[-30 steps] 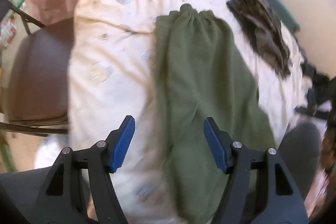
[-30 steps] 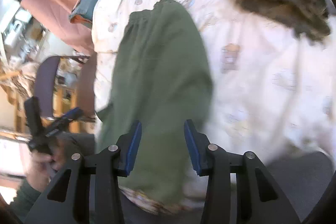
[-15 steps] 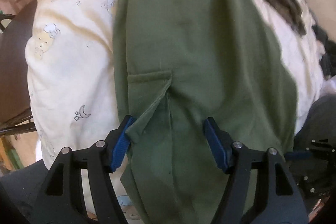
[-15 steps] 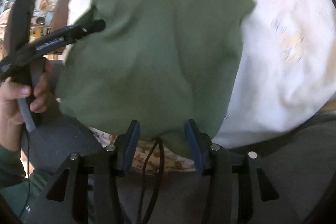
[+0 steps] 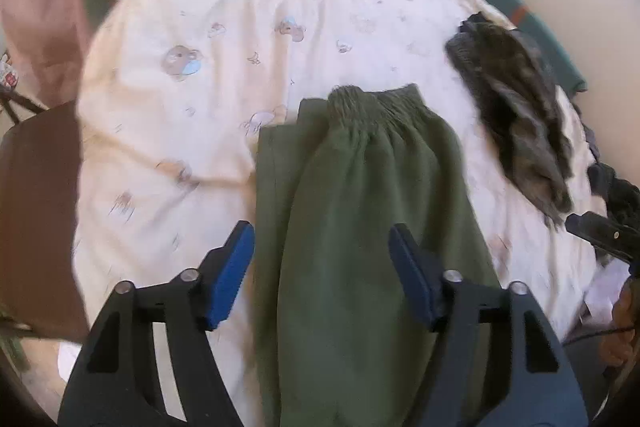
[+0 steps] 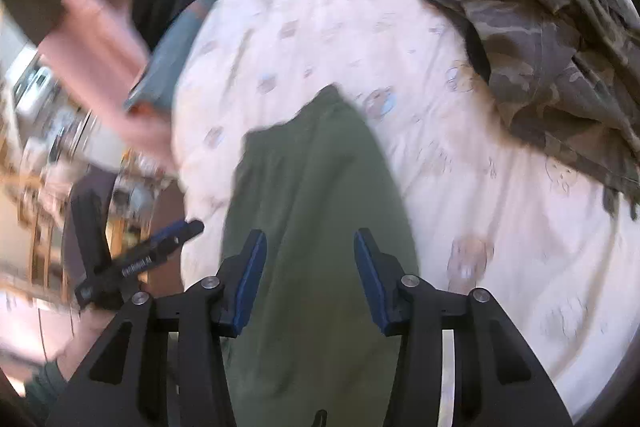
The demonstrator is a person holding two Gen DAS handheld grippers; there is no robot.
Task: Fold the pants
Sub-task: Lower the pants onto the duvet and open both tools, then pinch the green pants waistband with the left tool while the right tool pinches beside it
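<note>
Green pants (image 5: 360, 227) are seen spread on a bedsheet (image 5: 200, 107) beneath both grippers (image 5: 322, 267) (image 6: 308, 267), jaws apart, nothing clamped.

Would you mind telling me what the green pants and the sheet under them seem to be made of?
Green pants: probably soft matte knit, like fleece or jersey; the gathered waistband suggests elastic. Sheet: likely thin woven cotton, pale with printed bears, lying in fine creases.

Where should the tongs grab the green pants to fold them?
Probably the gathered waistband of the green pants, at its two corners, coming from above. It lies flat at the far end on the bedsheet, so it could be pulled back over the legs.
</note>
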